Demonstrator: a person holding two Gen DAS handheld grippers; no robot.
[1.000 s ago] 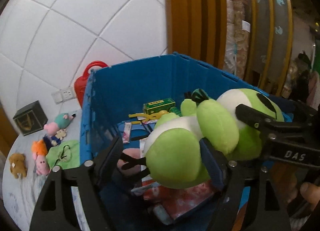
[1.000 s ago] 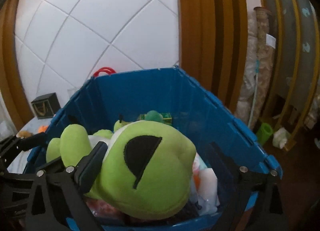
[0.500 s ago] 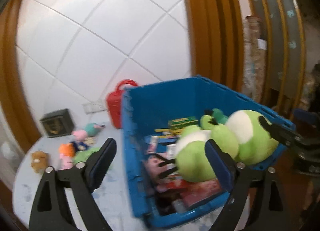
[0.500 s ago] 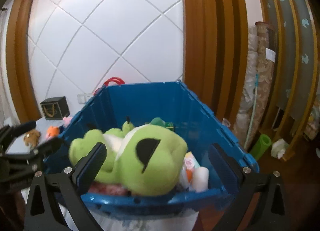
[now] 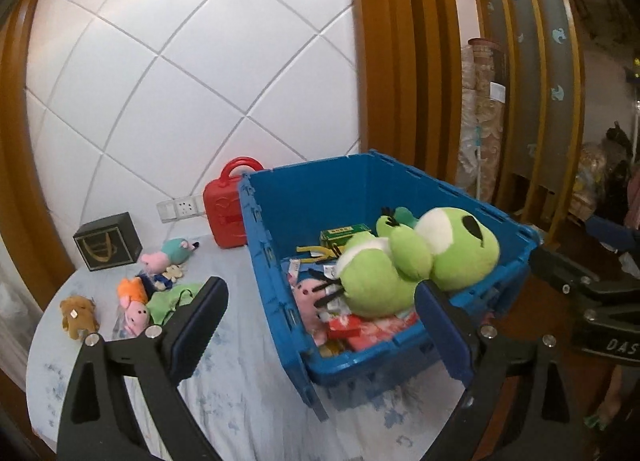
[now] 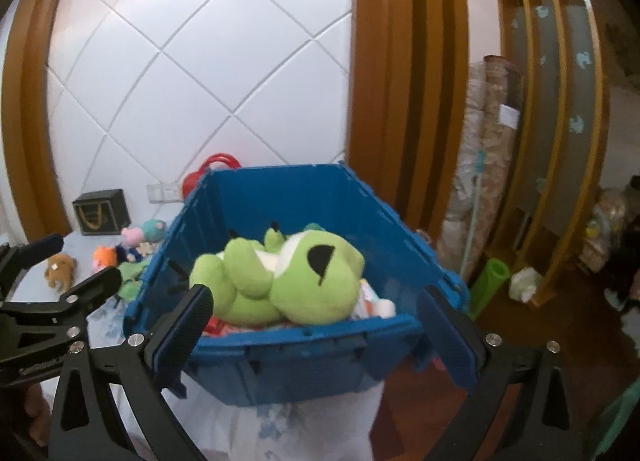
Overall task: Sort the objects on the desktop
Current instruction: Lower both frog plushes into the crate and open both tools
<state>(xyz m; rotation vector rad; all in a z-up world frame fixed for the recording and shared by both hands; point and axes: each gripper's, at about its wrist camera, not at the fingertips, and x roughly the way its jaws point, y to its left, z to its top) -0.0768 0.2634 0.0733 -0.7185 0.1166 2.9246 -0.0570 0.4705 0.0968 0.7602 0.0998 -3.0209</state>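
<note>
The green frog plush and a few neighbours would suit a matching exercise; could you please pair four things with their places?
Things:
1. green frog plush
2. red case
3. brown plush
4. black box

Places:
A. by the wall, near the socket, far left of the table
B. lying on top of the items in the blue bin
C. against the bin's far left corner
D. near the table's left edge

Pairs: 1-B, 2-C, 3-D, 4-A

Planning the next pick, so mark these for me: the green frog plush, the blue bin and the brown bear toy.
green frog plush [image 5: 460,249], left wrist view, on its head.
blue bin [image 5: 264,245], left wrist view, on its left wall's rim.
brown bear toy [image 5: 78,317], left wrist view, on its body.
</note>
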